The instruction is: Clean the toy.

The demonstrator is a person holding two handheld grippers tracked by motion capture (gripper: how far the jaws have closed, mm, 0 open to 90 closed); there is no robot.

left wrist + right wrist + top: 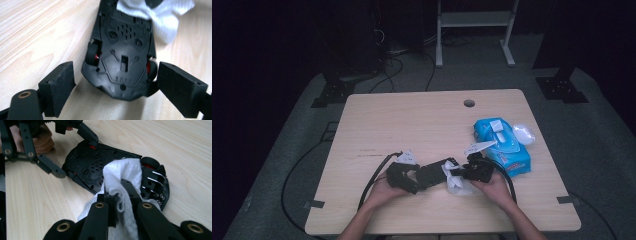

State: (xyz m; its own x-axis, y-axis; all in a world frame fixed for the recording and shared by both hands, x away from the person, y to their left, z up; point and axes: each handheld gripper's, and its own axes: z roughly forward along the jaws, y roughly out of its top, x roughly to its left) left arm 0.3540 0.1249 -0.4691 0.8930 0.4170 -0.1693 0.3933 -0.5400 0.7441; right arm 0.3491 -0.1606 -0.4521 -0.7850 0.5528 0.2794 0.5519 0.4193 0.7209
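Table (377,120) of pale wood. Toy car (432,172) upside down near the front edge, at about 6 o'clock from the round hole in the tabletop, lying between the two claws.

Left claw (409,177) at 9 o'clock of the car. Jaws apart, straddling the car's near end (122,65); far pad close against a red-hubbed wheel (150,68), near pad standing off with bare wood between. No firm clamp to be seen; more a loose bracket than a grip.

Right claw (462,172) at 3 o'clock of the car. Jaws together, clamped on a white wipe (122,177), the cloth bunched between the pads and draped over the black underside beside the other wheel (150,163). Wipe touching the chassis; loose tail trailing down toward the table.

Blue wipe pack (504,145) at 2 o'clock of the car, flap lifted, a small white thing just beside it on the right.

Step in hand, by judgement: wiping the underside of the car, steadied from the left, rubbed from the right.

Next move, likely: close the left jaws enough to stop the car sliding, then drag the wipe across the chassis with light pressure. Risk of the car skating on the wood if left loose.
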